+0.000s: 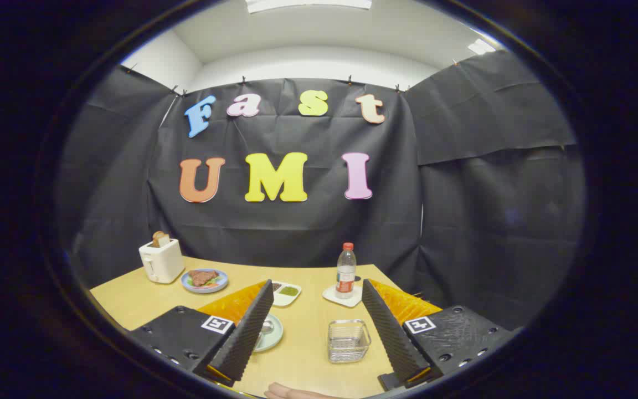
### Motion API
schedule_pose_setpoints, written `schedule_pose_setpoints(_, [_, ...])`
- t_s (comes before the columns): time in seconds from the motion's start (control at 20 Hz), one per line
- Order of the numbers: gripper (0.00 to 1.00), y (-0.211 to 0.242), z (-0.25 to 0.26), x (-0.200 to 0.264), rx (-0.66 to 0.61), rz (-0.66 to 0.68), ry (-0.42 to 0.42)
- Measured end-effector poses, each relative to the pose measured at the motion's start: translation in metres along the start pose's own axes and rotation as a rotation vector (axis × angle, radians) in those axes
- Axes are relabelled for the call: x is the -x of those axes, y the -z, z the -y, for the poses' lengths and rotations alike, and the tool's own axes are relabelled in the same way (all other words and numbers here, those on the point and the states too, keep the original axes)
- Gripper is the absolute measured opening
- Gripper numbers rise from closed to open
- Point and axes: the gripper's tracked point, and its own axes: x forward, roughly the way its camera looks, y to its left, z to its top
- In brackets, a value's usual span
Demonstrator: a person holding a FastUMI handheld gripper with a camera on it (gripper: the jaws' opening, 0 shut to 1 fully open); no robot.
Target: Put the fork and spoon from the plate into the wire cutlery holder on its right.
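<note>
My gripper hangs above the table with fingers wide apart and empty. I'd dip left to the plate, half hidden behind the left finger with the spoon on it; I can't make out the fork. The holder sits between the fingers, with a bottle beyond and someone's hand near the edge.

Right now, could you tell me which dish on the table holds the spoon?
The pale green plate behind the left finger of the open gripper; the blue plate carries food.

gripper fingers spread wide above table, wire cutlery holder between them, plate beside left finger
</note>
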Motion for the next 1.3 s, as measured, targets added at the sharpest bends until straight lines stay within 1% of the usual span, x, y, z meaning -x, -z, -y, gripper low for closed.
schedule_pose_setpoints(0.25, [0.96,-0.002,-0.024,0.003,-0.038,-0.025,-0.036])
schedule_pose_setpoints(0.35, [0.96,-0.001,-0.027,-0.001,-0.045,-0.03,-0.035])
schedule_pose_setpoints(1.05, [0.96,-0.004,-0.05,-0.011,0.001,-0.018,-0.027])
schedule_pose_setpoints(1.3, [0.96,0.011,-0.06,-0.029,0.023,-0.05,-0.023])
